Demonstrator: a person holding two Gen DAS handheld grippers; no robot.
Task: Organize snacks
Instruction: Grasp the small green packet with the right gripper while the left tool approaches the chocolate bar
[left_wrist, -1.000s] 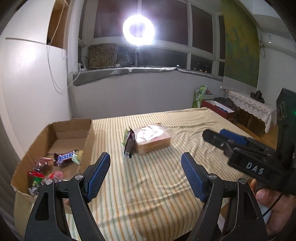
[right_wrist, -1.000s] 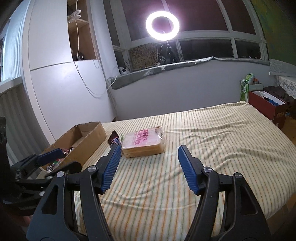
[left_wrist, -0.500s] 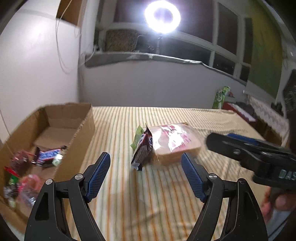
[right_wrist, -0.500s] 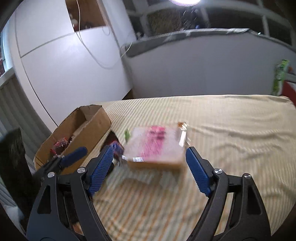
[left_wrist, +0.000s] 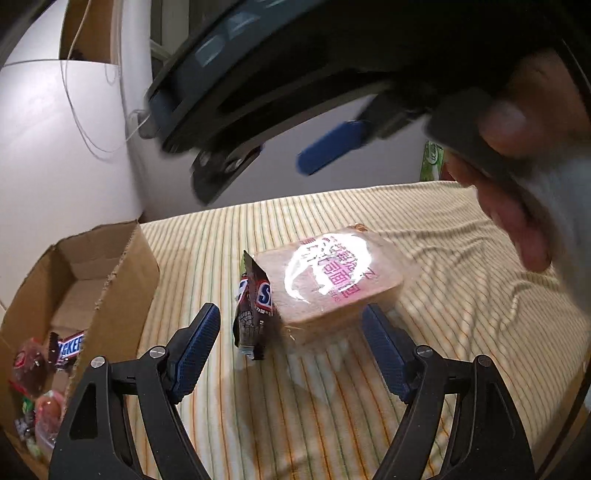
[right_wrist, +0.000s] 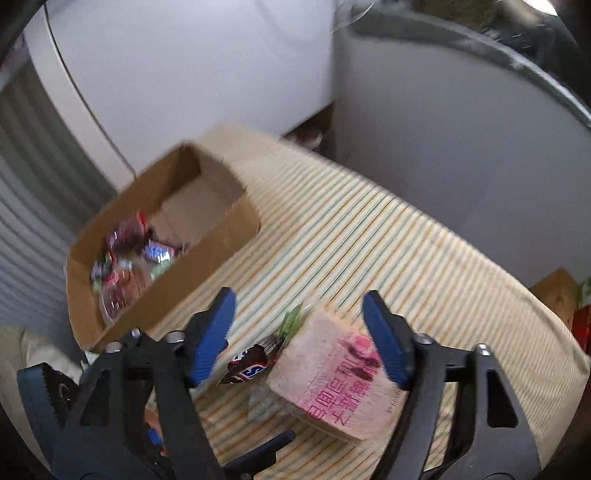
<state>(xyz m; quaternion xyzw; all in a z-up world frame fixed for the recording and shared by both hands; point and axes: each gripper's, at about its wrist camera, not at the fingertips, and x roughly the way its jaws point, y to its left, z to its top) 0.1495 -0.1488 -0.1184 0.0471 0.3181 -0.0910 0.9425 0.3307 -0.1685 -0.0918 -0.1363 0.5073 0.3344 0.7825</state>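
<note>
Grippers over bread, Snickers leaning on it.
Left gripper spread, empty; right gripper closing, nothing pinched; box frame left.

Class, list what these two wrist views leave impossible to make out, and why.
- Snacks in the cardboard box: right wrist view, motion blur.
- Green packet behind the Snickers bar: mostly hidden in both.
- Room beyond: left wrist view, blocked by the right tool.

Right claw blocks space above bread pack.
</note>
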